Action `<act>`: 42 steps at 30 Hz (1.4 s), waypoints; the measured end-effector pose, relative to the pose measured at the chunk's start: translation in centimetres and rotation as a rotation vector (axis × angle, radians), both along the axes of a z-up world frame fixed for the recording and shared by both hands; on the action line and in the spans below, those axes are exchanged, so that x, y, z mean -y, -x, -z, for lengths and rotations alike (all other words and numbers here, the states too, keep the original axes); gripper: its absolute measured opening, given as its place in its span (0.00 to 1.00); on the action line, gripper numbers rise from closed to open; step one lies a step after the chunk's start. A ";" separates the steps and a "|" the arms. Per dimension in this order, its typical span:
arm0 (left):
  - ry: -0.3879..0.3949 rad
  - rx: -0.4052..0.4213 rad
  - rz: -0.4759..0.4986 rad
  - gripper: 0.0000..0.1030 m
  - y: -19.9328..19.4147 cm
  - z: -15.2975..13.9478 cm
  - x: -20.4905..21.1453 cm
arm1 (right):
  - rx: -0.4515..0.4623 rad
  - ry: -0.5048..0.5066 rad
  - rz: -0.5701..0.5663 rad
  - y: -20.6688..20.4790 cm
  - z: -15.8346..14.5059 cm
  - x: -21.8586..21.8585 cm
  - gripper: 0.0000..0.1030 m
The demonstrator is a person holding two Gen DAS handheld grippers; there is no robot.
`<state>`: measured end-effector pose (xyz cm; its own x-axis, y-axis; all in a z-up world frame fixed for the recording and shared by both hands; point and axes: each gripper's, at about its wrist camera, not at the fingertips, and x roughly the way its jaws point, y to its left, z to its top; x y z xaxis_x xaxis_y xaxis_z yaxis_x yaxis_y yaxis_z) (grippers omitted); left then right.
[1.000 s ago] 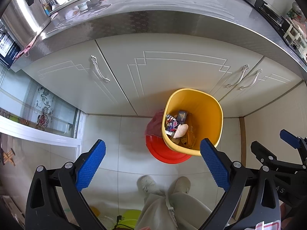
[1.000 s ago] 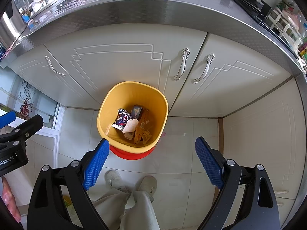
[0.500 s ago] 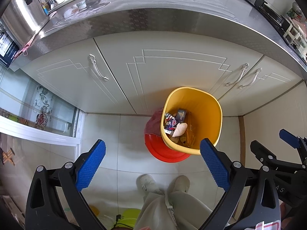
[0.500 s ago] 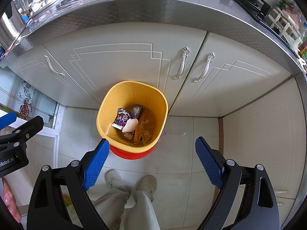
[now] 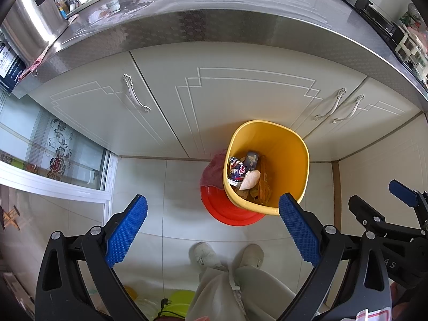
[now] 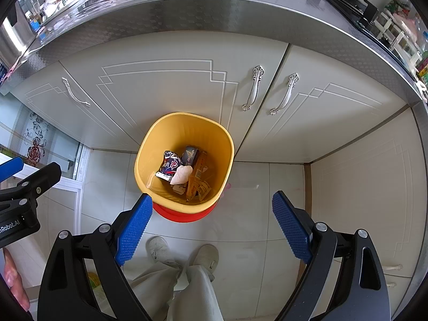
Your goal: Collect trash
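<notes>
A glossy yellow plastic waste bin with a rounded-square mouth (image 6: 184, 160) stands on the pale tiled floor (image 6: 256, 222), close against the cream cabinet doors (image 6: 160, 99), and nests over a red round plastic basin (image 5: 230, 208) whose rim shows beneath it. A crumpled reddish-pink plastic bag (image 5: 214, 168) bulges just beside the bin's left wall in the left wrist view. Inside the bin lie the collected pieces: a dark blue crinkled snack wrapper with red and white print (image 6: 169, 164), a small blue-grey carton (image 6: 191, 155), a wadded whitish tissue (image 6: 182, 174) and shiny orange foil packets (image 6: 198, 184).

The doors carry thin stepped white inlay lines and curved silver metal handles (image 6: 254, 88). Above them runs a stainless steel countertop with an embossed diamond-pattern edge (image 5: 214, 24).

The left gripper (image 5: 212, 232) hangs above the floor with its 2 fingers spread wide and nothing between them; their pads (image 5: 127, 230) are bright blue with a dimpled rubber texture on black frames. The right gripper (image 6: 212, 227) likewise has its 2 fingers wide apart and empty, the left pad's tip overlapping the bin's near rim in the picture.

Below, the person's 2 pale grey slippers (image 6: 157, 248) and light trouser legs (image 6: 192, 294) show.
</notes>
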<state>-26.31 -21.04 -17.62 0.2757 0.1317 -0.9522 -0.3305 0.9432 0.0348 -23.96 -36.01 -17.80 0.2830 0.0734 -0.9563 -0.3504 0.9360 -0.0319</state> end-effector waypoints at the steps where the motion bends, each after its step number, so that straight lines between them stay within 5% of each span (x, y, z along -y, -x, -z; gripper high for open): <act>1: -0.001 -0.001 0.000 0.95 0.0 0.0 0.0 | 0.001 0.000 0.000 0.0 0.0 0.0 0.88; 28: 0.008 -0.005 -0.004 0.95 0.3 0.1 0.3 | -0.004 0.008 -0.008 0.1 0.1 -0.1 0.88; 36: -0.013 -0.002 0.020 0.74 0.3 0.0 0.3 | -0.007 0.006 -0.005 0.1 0.1 0.1 0.88; 39: -0.014 -0.007 0.009 0.89 0.3 0.0 0.1 | -0.007 0.005 -0.006 0.1 0.1 0.1 0.88; 42: -0.014 -0.004 0.006 0.92 0.3 -0.1 0.1 | -0.007 0.005 -0.005 0.1 0.2 0.1 0.88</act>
